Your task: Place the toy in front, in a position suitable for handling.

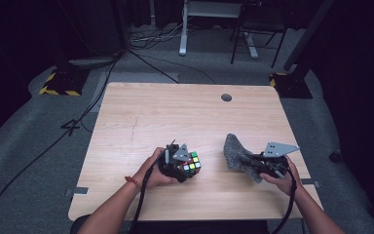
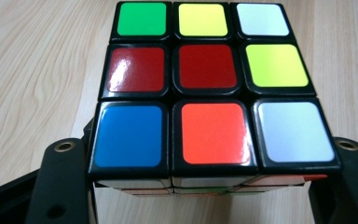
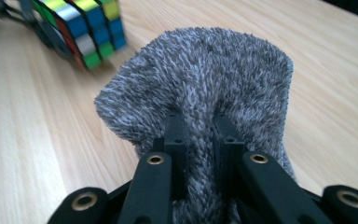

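- Left claw (image 1: 187, 168) is clamping the Rubik's cube (image 1: 191, 162) by two opposite sides, at 7 o'clock on the bench (image 1: 175, 112).
- Right claw (image 1: 251, 163) is pinching the grey fuzzy sock (image 1: 236, 151) at 5 o'clock, jaws nearly together on a fold.

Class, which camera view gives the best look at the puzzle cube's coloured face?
The left gripper view: the cube sits close up, all nine stickers of one face sharp, clamped in the left hand-held gripper. The high view shows the cube small and partly hidden. The right gripper view catches the cube blurred at its top left corner.
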`<state>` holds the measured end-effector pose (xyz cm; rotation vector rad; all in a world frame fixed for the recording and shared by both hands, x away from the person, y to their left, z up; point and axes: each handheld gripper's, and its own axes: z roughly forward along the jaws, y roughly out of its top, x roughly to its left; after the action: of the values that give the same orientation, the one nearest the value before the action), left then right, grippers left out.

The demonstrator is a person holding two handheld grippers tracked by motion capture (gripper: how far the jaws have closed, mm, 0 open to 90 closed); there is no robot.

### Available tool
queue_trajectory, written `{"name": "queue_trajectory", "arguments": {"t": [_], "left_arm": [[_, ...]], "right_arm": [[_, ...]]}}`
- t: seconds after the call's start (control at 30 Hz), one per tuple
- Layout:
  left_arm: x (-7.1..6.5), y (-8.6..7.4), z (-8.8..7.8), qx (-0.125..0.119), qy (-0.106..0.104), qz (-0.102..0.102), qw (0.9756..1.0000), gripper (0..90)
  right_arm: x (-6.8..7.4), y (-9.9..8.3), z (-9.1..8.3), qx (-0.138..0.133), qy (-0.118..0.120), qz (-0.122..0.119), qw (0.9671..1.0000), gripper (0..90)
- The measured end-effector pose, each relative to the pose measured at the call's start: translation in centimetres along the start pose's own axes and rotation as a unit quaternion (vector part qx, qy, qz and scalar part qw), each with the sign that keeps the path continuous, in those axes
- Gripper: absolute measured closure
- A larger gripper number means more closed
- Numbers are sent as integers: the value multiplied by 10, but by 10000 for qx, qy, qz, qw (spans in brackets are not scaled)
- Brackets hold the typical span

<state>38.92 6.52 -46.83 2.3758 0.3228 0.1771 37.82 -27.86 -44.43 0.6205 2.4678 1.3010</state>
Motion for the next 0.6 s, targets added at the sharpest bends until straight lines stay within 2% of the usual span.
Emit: {"name": "queue_trajectory", "arguments": {"t": [0.03, 0.13, 0.2, 0.23, 0.33, 0.37, 0.43, 0.53, 0.6], "left_arm": [[-1, 6, 4, -10, -49, 78, 10000, 338], [-6, 16, 14, 98, -152, 225, 9996, 338], [-8, 18, 18, 169, -155, 262, 9994, 338], [-10, 20, 21, 211, -172, 299, 9992, 338], [-13, 26, 27, 214, -186, 363, 9989, 338], [-14, 29, 28, 203, -191, 411, 9988, 338], [-15, 33, 29, 215, -239, 398, 9987, 339], [-17, 37, 30, 296, -156, 490, 9982, 338], [-15, 35, 28, 288, -168, 388, 9987, 338]], "right_arm": [[6, 9, 5, 18, 20, -138, 9999, 797], [15, 22, 11, 1, 191, -297, 9994, 797], [18, 27, 13, 2, 231, -349, 9991, 797], [23, 35, 17, 8, 343, -404, 9986, 796], [28, 41, 24, 5, 449, -478, 9978, 795], [33, 47, 31, 81, 541, -563, 9969, 794], [39, 52, 39, 148, 617, -604, 9962, 791], [43, 57, 45, 226, 656, -717, 9950, 790], [47, 62, 48, 270, 597, -830, 9944, 790]]}}
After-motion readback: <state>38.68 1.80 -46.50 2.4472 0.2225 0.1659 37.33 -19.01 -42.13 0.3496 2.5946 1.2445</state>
